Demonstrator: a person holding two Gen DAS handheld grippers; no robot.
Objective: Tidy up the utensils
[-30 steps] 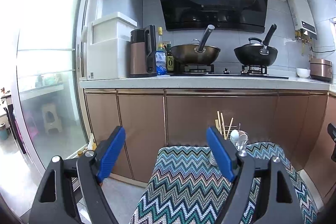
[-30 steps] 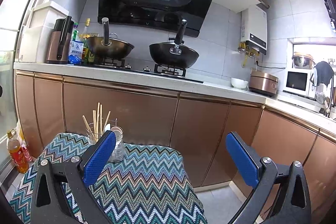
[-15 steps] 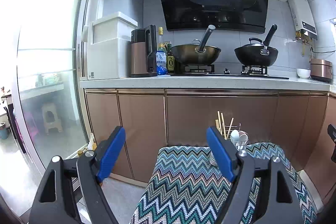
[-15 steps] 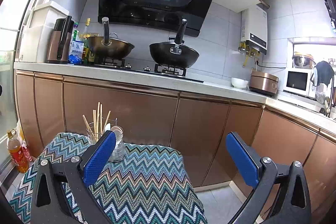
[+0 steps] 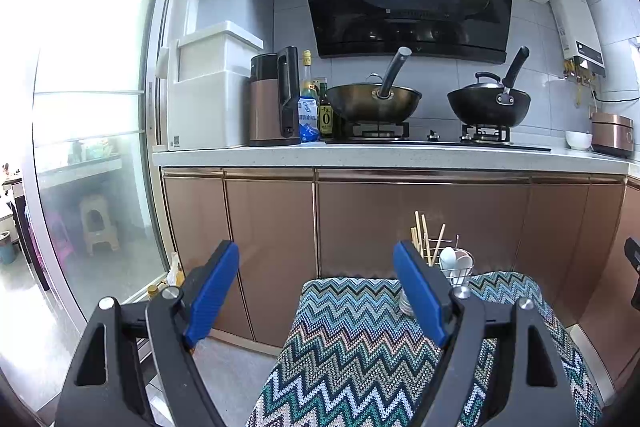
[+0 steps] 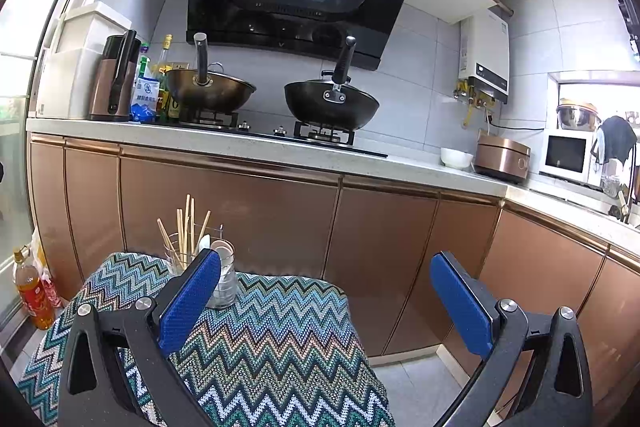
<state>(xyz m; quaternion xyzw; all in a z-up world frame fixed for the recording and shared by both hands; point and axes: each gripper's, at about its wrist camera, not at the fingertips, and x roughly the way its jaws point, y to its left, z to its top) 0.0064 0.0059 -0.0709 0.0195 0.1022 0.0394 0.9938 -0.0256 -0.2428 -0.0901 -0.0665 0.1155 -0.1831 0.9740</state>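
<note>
A clear glass holder (image 6: pixel 224 283) with wooden chopsticks (image 6: pixel 186 227) and white spoons (image 6: pixel 218 247) stands at the far edge of a small table with a zigzag cloth (image 6: pixel 272 339). In the left wrist view the chopsticks (image 5: pixel 424 235) and spoons (image 5: pixel 456 261) show just past my right finger. My left gripper (image 5: pixel 316 291) is open and empty, held above the table's near left part. My right gripper (image 6: pixel 324 291) is open and empty, above the table's right side.
Copper cabinet fronts (image 5: pixel 360 223) and a white counter (image 5: pixel 380 155) with two woks (image 5: pixel 374 103) stand behind the table. A glass door (image 5: pixel 92 131) is to the left. An orange bottle (image 6: pixel 30 287) stands on the floor left of the table.
</note>
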